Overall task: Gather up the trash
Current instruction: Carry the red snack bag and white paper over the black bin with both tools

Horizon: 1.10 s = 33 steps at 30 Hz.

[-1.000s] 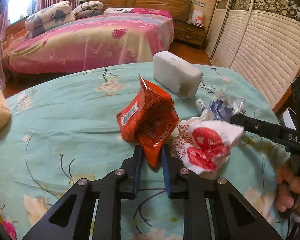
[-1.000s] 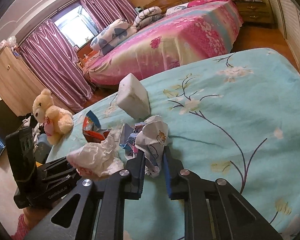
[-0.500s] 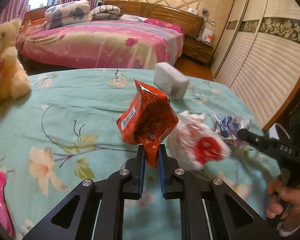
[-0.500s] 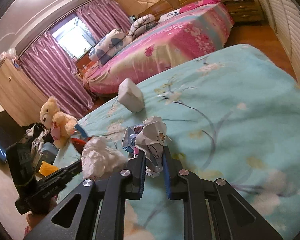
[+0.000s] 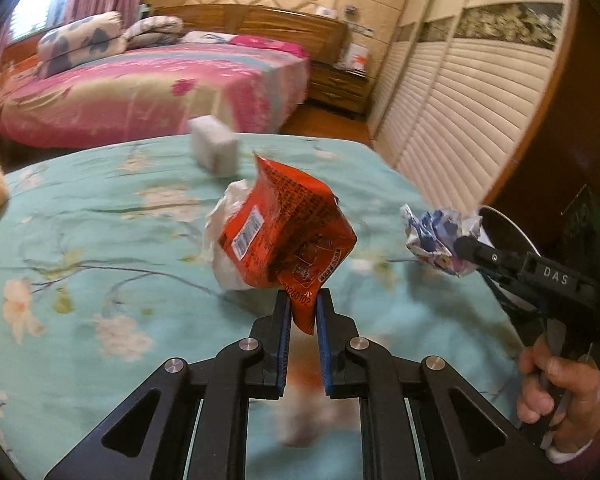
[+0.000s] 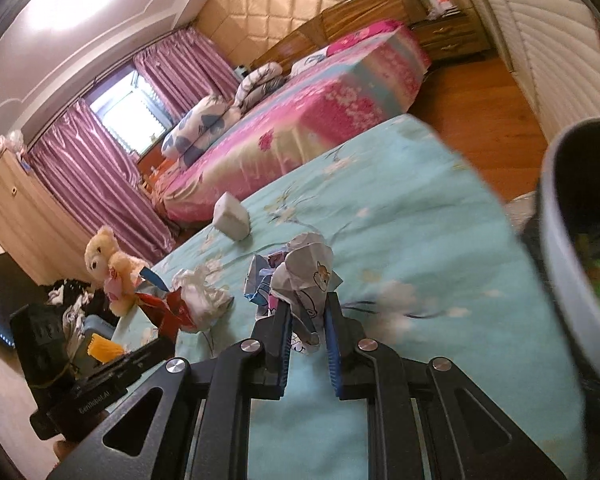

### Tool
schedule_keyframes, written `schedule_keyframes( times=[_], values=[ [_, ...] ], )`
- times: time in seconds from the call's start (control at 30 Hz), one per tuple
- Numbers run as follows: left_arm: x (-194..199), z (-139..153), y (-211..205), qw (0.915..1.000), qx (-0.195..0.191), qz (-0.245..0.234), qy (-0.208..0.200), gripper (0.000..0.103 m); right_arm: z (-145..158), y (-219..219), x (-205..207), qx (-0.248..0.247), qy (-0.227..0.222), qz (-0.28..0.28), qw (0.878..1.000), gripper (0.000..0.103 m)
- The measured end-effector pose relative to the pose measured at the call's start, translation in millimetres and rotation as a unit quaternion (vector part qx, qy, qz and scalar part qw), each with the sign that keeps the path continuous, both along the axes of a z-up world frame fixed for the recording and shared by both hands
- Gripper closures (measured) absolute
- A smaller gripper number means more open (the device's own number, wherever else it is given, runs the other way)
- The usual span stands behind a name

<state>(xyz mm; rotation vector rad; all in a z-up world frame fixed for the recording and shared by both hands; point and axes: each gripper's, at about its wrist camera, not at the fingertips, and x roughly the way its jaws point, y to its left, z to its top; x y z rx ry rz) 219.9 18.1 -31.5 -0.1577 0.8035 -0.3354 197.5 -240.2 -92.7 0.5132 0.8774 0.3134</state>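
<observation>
My left tongs (image 5: pixel 302 312) pinch the red snack wrapper (image 5: pixel 288 236) by its bottom corner, held clear above the teal flowered bedspread (image 5: pixel 100 240). My right tongs (image 6: pixel 308 320) are pressed on the crumpled cartoon-print paper (image 6: pixel 300 280), also lifted off the cloth. In the right view the rim of a grey bin (image 6: pixel 560 240) stands at three o'clock, close beside the paper; something green lies inside it.

I judge the step in hand to be carrying both pieces over to that bin. To do it well I should keep both grips squeezed, since each catches only a thin edge, bring the paper over the rim before letting go, then follow with the wrapper, not swinging so fast that it slips.

Counting: two pieces in my tongs, one in each. One white crumpled plastic bag (image 5: pixel 228 248) lies on the bedspread, behind the wrapper at about ten o'clock. One white foam block (image 5: pixel 214 152) sits at twelve o'clock, farther back. One teddy bear (image 6: pixel 108 264) at the bed's far edge, at nine o'clock in the right view. One bin.
</observation>
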Motion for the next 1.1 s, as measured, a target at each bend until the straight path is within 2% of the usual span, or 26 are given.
schedule_keyframes(
  times=[0.43,1.1],
  values=[
    [12.6,-3.5,-74.7,0.9972,-0.001,-0.074,0.003,0.093,11.8,-59.4,-33.6,-0.006,-0.012,-0.061,0.998,0.088],
    [37.7,-5.4,-150.0,0.9891,0.014,-0.147,0.002,0.093,20.5,-125.9,-66.5,-0.023,-0.026,-0.13,0.991,0.088]
  ],
)
